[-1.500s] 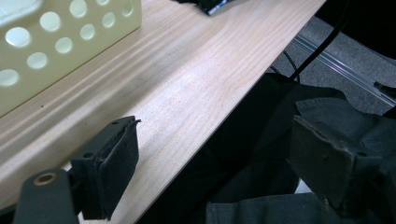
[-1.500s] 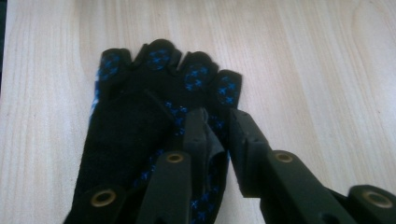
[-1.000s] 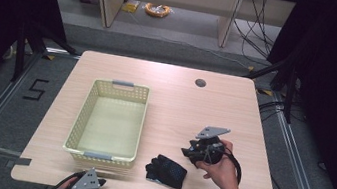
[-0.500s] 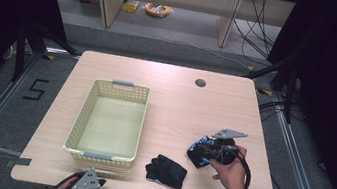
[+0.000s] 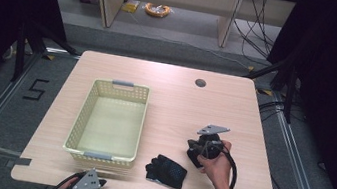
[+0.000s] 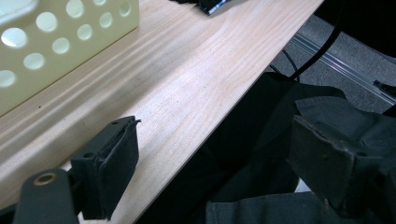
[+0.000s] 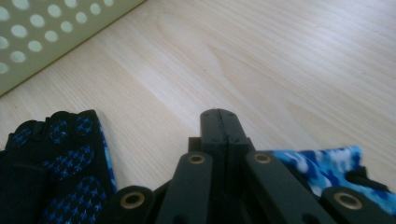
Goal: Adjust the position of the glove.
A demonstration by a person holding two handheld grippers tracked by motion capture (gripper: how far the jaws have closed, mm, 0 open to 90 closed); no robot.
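Pads [image 6: 112, 172] of the left tool [image 6: 210, 158] stand wide apart over the table's [image 5: 194, 108] near edge, empty. Beyond, the black dotted glove [image 5: 166, 171] lies flat, left of the right tool [image 7: 218, 122]. Its jaws have just closed together. Whether they pinch the blue camouflage glove [image 7: 317, 163] underneath is hidden. The perforated basket [image 5: 80, 122] sits farther left, nearer the left hand.

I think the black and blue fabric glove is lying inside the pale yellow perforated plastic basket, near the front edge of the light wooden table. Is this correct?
Not quite. The black and blue fabric glove is not inside the pale yellow perforated plastic basket; it lies on the light wooden table beside the basket, to its right in the high view. It is indeed near the table's front edge.
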